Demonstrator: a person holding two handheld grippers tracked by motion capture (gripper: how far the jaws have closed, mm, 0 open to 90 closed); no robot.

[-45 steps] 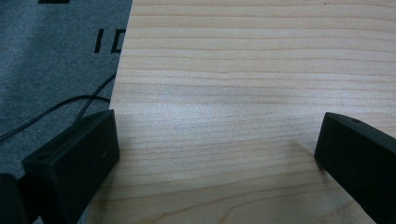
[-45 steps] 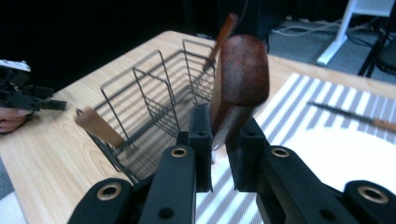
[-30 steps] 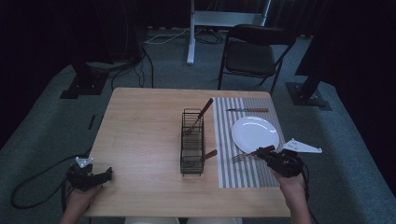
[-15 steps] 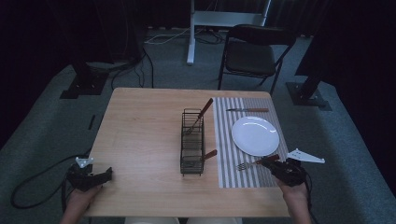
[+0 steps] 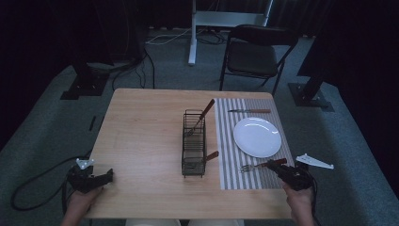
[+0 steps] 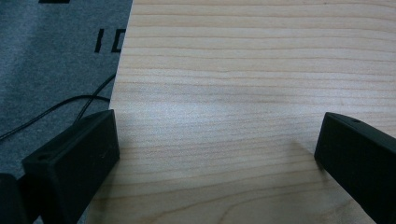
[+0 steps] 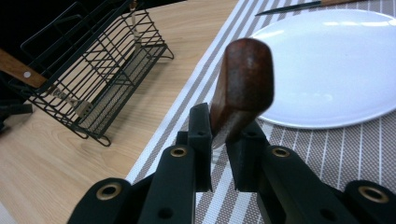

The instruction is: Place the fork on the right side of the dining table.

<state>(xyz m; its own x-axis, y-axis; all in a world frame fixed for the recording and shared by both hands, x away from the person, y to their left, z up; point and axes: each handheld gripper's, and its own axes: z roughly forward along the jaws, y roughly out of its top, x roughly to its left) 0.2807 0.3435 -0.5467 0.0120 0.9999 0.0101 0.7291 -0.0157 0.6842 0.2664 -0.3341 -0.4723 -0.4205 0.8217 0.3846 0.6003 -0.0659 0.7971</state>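
Right gripper view, close in: right gripper is clamped on the brown wooden handle of a fork, handle end sticking up out of the jaws toward the camera; fork tines are hidden there. High view gives what that one can't: the fork lies roughly level over the near part of the striped placemat, tines pointing toward the table's middle, handle in the right gripper at the table's near right corner; can't tell if the tines touch the mat. Left gripper view: jaws wide apart, nothing between them, bare light wood of the table under them, grey carpet and a black cable past the table edge. High view puts the left gripper at the near left corner, well apart from everything else. Mid table: black wire cutlery rack just beside the placemat's inner edge, one wooden-handled utensil leaning out of its far end, another wooden handle poking out of the near end toward the mat. In the right gripper view the rack sits off to the left, apart from the fork. White plate on the mat just beyond the fork, knife lying across the mat's far end. Beyond the table: grey carpet, black folding chair, white stand leg, black stand bases, dark surroundings.
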